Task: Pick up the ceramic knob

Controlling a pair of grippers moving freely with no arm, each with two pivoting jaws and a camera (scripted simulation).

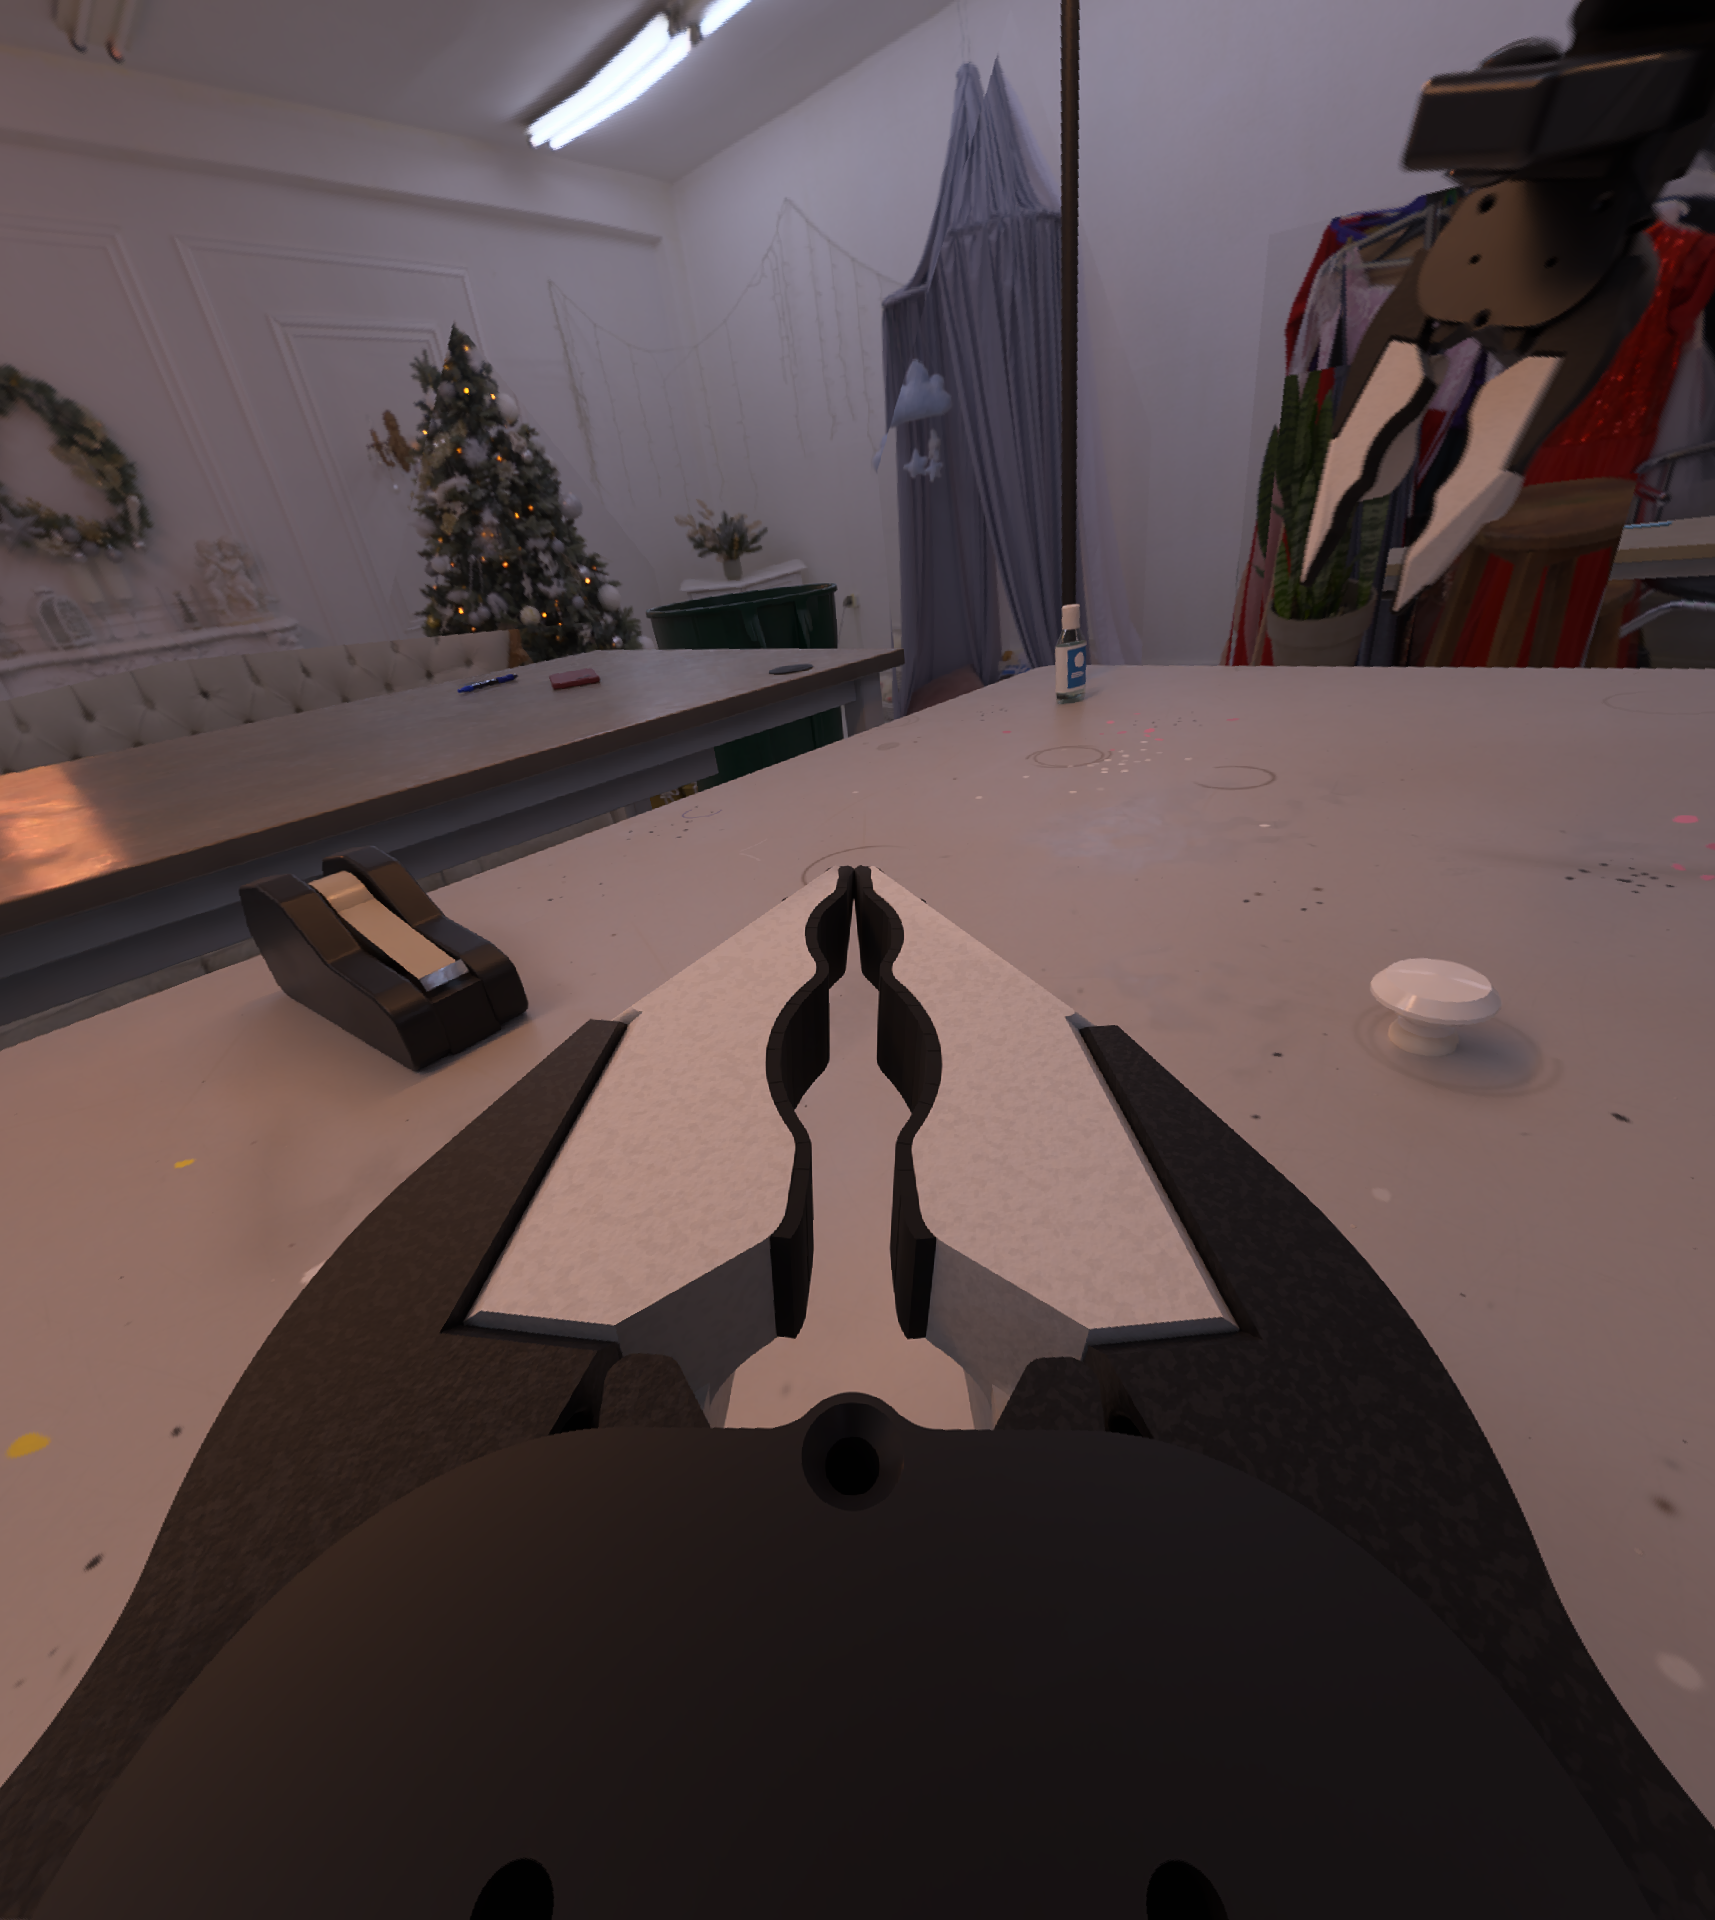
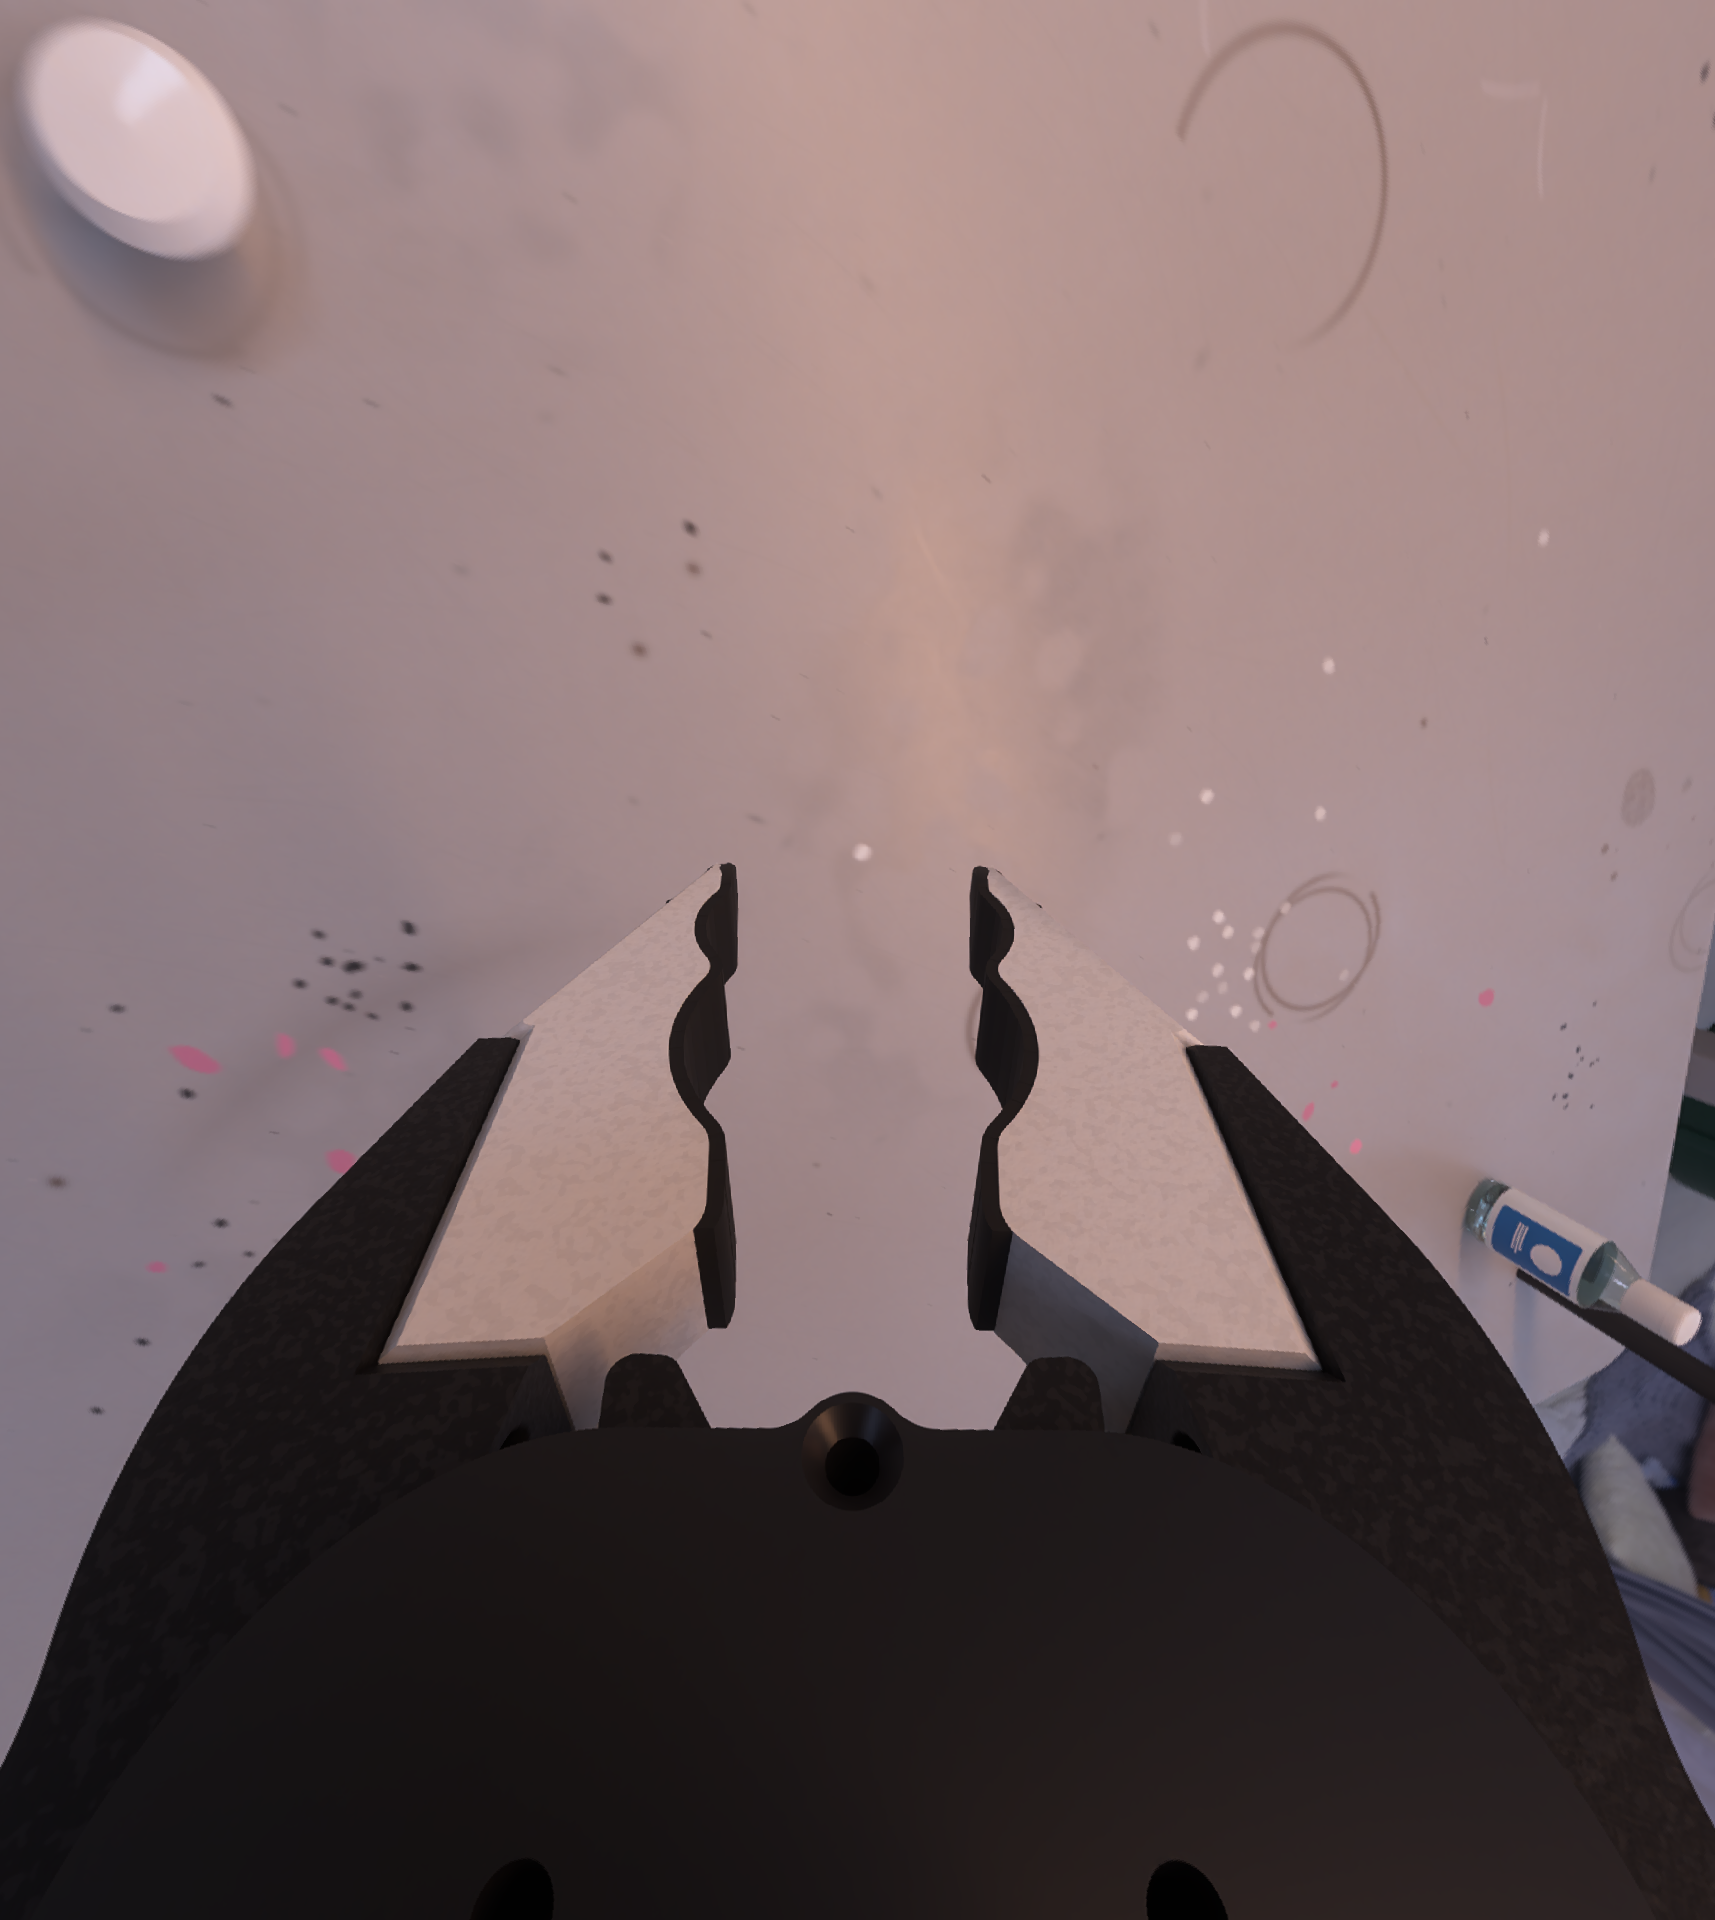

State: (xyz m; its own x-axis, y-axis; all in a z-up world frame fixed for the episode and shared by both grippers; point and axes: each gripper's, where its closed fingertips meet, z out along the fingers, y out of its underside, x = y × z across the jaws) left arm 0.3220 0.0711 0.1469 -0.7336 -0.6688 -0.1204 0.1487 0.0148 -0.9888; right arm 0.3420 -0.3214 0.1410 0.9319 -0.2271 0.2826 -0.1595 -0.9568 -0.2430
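The white ceramic knob (image 1: 1433,1000) stands on its stem on the stained pale table, right of my left gripper (image 1: 854,875), which is shut and empty, low over the table. In the left wrist view my right gripper (image 1: 1357,592) hangs high at the upper right, pointing down, fingers apart. In the right wrist view the knob (image 2: 141,140) shows from above at the top left corner, far left of and beyond my right gripper (image 2: 853,878), which is open and empty above bare table.
A black tape dispenser (image 1: 385,951) sits left of my left gripper. A small clear bottle with a blue label (image 1: 1070,655) stands at the table's far edge, also in the right wrist view (image 2: 1559,1252). A long dark table (image 1: 313,769) lies beyond on the left.
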